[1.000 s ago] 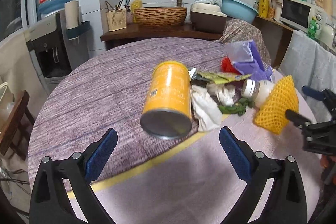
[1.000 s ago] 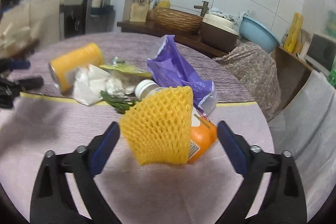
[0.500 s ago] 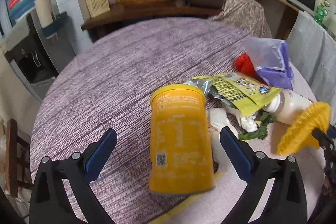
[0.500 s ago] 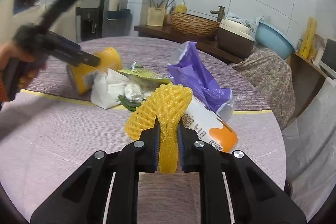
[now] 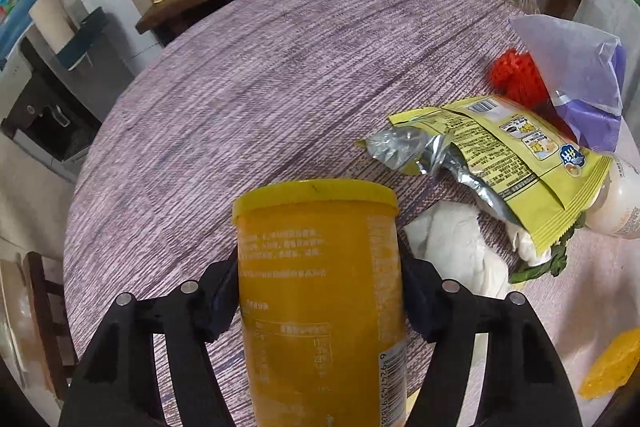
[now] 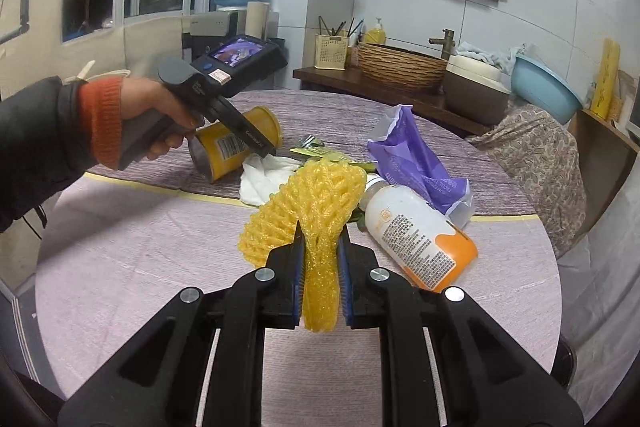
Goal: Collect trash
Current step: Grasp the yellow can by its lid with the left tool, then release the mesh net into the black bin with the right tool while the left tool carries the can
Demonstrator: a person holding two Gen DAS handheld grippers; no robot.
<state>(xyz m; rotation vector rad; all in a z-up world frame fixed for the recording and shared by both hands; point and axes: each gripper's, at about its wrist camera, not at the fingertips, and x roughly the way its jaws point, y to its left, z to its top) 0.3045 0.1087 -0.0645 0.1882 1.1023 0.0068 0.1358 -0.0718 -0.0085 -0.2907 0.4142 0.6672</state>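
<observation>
Left wrist view first: my left claw is closing around the yellow canister, which lies on its side on the round tabletop with its yellow lid pointing to the far side. The canister sits right between my two fingers, and the pads are at its sides; whether they already press on it I cannot tell. Just right of the canister is a crumpled white tissue. Beyond that lies a yellow-green snack bag, torn open with its silver lining showing, its right end lying over a white bottle. Some green leaves poke out under the bag. At the far right sit a red foam net and a purple plastic bag.

Over to the right wrist view: my right claw is clamped tight on the yellow foam fruit net, squeezing its near end flat between the blue pads while the rest fans out above the tabletop. Just right of the net lies the white bottle with an orange base, on its side. Behind it slumps the purple plastic bag. Far left, my left hand, in an orange cuff and dark sleeve, holds the left claw angled down at the yellow canister, with the white tissue just beside it.
</observation>
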